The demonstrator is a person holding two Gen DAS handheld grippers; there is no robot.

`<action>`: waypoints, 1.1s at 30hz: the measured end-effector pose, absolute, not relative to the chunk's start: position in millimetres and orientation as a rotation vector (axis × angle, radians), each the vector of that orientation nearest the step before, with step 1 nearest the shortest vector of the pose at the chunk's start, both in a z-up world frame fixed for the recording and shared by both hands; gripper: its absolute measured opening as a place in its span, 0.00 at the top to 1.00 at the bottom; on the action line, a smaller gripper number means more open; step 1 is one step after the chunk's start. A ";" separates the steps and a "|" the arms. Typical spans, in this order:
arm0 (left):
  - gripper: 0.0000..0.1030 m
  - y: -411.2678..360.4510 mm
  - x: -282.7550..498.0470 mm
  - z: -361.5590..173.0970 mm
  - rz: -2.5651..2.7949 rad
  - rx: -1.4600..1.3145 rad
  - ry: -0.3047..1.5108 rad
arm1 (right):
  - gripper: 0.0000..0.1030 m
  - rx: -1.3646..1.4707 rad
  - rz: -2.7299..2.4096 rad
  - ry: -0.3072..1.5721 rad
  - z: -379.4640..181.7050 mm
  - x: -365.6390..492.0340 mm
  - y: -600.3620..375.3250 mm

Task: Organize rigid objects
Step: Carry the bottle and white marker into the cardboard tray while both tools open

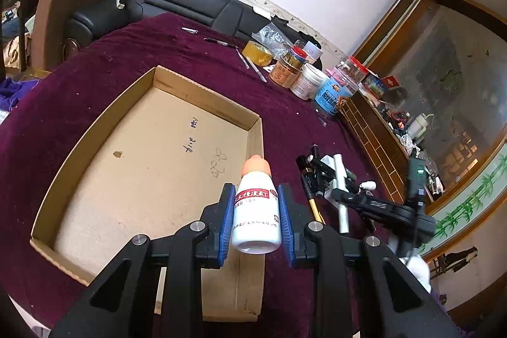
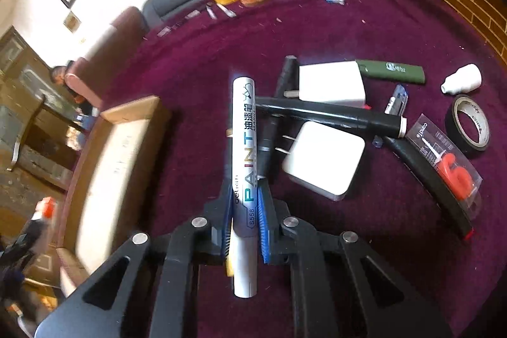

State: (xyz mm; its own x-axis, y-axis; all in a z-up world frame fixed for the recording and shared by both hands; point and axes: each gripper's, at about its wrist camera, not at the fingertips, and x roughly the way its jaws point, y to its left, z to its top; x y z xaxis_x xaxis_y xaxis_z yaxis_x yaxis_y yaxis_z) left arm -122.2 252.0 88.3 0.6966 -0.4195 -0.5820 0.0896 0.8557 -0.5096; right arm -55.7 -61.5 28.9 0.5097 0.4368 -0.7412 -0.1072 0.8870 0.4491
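Left wrist view: we held the left gripper [image 1: 256,213] with its blue pads closed against both sides of a white bottle [image 1: 256,211] with an orange cap, above the near right corner of the cardboard tray [image 1: 79,148]. The tray lay open on the purple tablecloth [image 1: 133,46], and jars [image 1: 317,78] stood at the far right.

Right wrist view: we held the right gripper [image 2: 244,211] with its jaws shut on a silver paint marker [image 2: 243,154], which ran lengthwise between the pads and pointed away from the camera. Just right of it lay two white chargers [image 2: 326,160], a black marker [image 2: 332,114], a green lighter [image 2: 393,72], a roll of black tape [image 2: 469,122] and a packaged red candle [image 2: 450,167]. The tray sat blurred at the left.
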 end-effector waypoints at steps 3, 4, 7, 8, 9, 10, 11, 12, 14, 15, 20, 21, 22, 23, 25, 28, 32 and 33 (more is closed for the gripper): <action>0.78 249.4 -107.5 91.4 -0.312 -0.461 0.769 | 0.88 0.421 0.427 0.994 42.3 -57.2 -48.8; 0.78 248.3 -100.2 92.8 -0.315 -0.451 0.773 | 0.88 0.439 0.472 1.003 46.8 -55.0 -39.1; 0.78 245.1 -73.3 93.7 -0.299 -0.417 0.797 | 0.88 0.494 0.568 1.055 50.2 -45.1 -12.9; 0.78 245.1 -61.3 92.0 -0.293 -0.413 0.811 | 0.88 0.515 0.596 1.076 48.9 -39.5 -1.2; 0.78 246.0 -49.3 88.4 -0.288 -0.421 0.829 | 0.88 0.528 0.618 1.095 46.7 -33.6 10.2; 0.78 247.1 -37.0 84.1 -0.288 -0.436 0.850 | 0.88 0.534 0.630 1.115 43.8 -26.5 24.0; 0.78 249.1 -20.5 77.1 -0.292 -0.461 0.878 | 0.88 0.530 0.629 1.128 41.1 -19.4 36.5; 0.78 251.1 -11.8 71.7 -0.287 -0.479 0.895 | 0.88 0.521 0.628 1.138 38.7 -12.7 48.1; 0.78 255.6 4.8 58.2 -0.281 -0.519 0.929 | 0.88 0.501 0.613 1.165 32.0 -0.1 68.5; 0.78 256.8 11.3 50.7 -0.279 -0.538 0.947 | 0.88 0.491 0.602 1.175 29.0 4.9 75.8; 0.78 258.9 30.2 24.3 -0.251 -0.571 1.000 | 0.88 0.459 0.550 1.216 12.3 22.7 98.1; 0.78 258.6 32.8 21.9 -0.252 -0.580 1.003 | 0.88 0.453 0.538 1.219 9.9 24.3 99.8; 0.78 259.9 34.0 20.6 -0.252 -0.587 1.001 | 0.88 0.453 0.528 1.221 7.8 25.8 100.1; 0.77 261.3 34.7 19.8 -0.248 -0.595 0.994 | 0.88 0.463 0.532 1.222 6.6 27.1 100.4; 0.71 262.8 35.1 19.9 -0.254 -0.611 0.985 | 0.88 0.464 0.524 1.220 7.0 26.6 98.7; 0.58 265.8 32.0 21.4 -0.255 -0.628 0.959 | 0.87 0.434 0.516 1.202 13.1 23.3 94.9; 0.56 279.1 21.4 15.0 -0.194 -0.679 0.922 | 0.83 0.414 0.520 1.141 28.9 13.5 82.7; 0.57 284.3 17.9 9.3 -0.162 -0.703 0.928 | 0.83 0.412 0.518 1.123 33.3 10.6 77.4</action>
